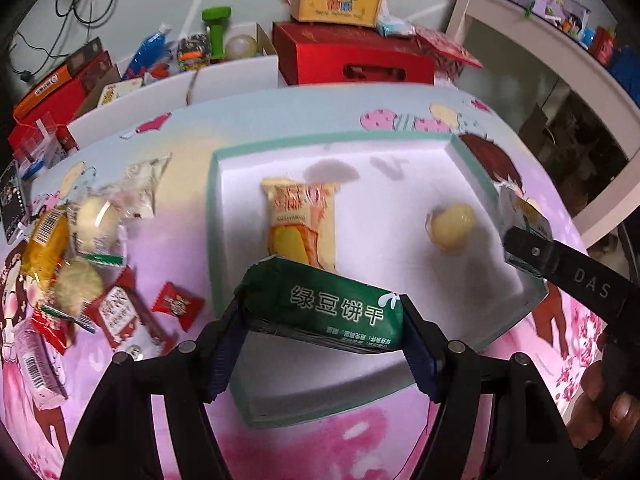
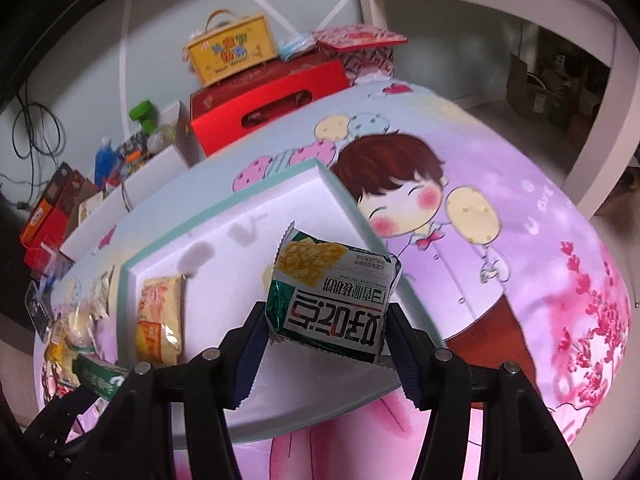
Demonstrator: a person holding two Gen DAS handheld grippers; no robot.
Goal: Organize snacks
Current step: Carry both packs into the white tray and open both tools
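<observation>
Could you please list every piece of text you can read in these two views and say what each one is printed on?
"绿豆饼干": green packet held in the left gripper.
"好吃点": white and green packet held in the right gripper, seen upside down.
"DAS": black arm of the right gripper, in the left wrist view.
Yellow box, cream packet in the tray and red wrappers: print too blurred to read.
</observation>
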